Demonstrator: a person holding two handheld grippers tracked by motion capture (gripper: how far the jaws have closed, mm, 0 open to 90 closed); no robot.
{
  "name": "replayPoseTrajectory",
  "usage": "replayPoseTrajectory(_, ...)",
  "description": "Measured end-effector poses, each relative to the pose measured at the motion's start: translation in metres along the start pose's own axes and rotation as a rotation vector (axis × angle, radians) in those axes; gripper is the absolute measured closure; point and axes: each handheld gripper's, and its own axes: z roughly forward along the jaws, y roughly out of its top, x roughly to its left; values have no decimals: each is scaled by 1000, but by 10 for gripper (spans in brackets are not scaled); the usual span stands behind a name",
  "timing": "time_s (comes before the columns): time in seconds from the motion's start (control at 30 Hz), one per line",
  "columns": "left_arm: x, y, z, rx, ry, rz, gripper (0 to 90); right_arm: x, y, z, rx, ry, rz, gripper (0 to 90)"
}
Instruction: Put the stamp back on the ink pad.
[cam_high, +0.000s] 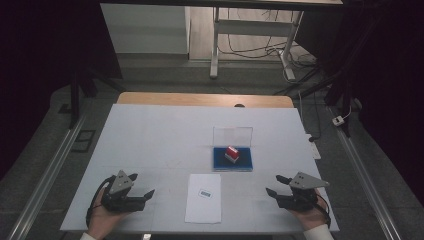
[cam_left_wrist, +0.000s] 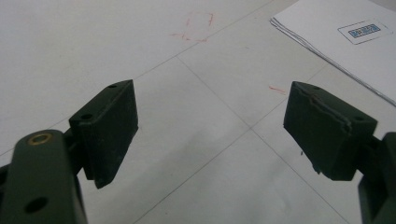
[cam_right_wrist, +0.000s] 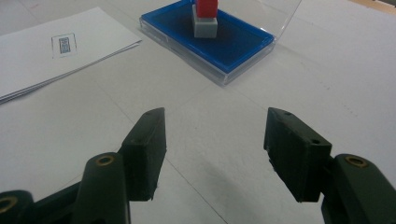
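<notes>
A red and white stamp (cam_high: 232, 154) stands upright on a blue ink pad (cam_high: 240, 161) inside a clear case whose lid (cam_high: 233, 135) is raised behind it. In the right gripper view the stamp (cam_right_wrist: 205, 18) and the pad (cam_right_wrist: 233, 44) lie ahead of the jaws. A stack of white paper (cam_high: 204, 198) with a small printed label (cam_high: 205, 193) lies at the table's front middle. My left gripper (cam_high: 143, 188) rests at the front left, open and holding nothing (cam_left_wrist: 210, 126). My right gripper (cam_high: 276, 185) rests at the front right, open with nothing between its fingers (cam_right_wrist: 215, 140).
The white table top (cam_high: 160, 140) has a wooden edge (cam_high: 200, 98) at the back. Beyond it stand a desk frame (cam_high: 250, 40) and cables on the floor. Faint red marks (cam_left_wrist: 198, 25) show on the surface in the left gripper view.
</notes>
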Motion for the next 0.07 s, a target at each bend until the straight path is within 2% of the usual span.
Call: replayPoseTrajectory(0.07, 0, 0, 0, 1, 0, 0, 181, 0, 0, -1, -5, -2, 2, 387)
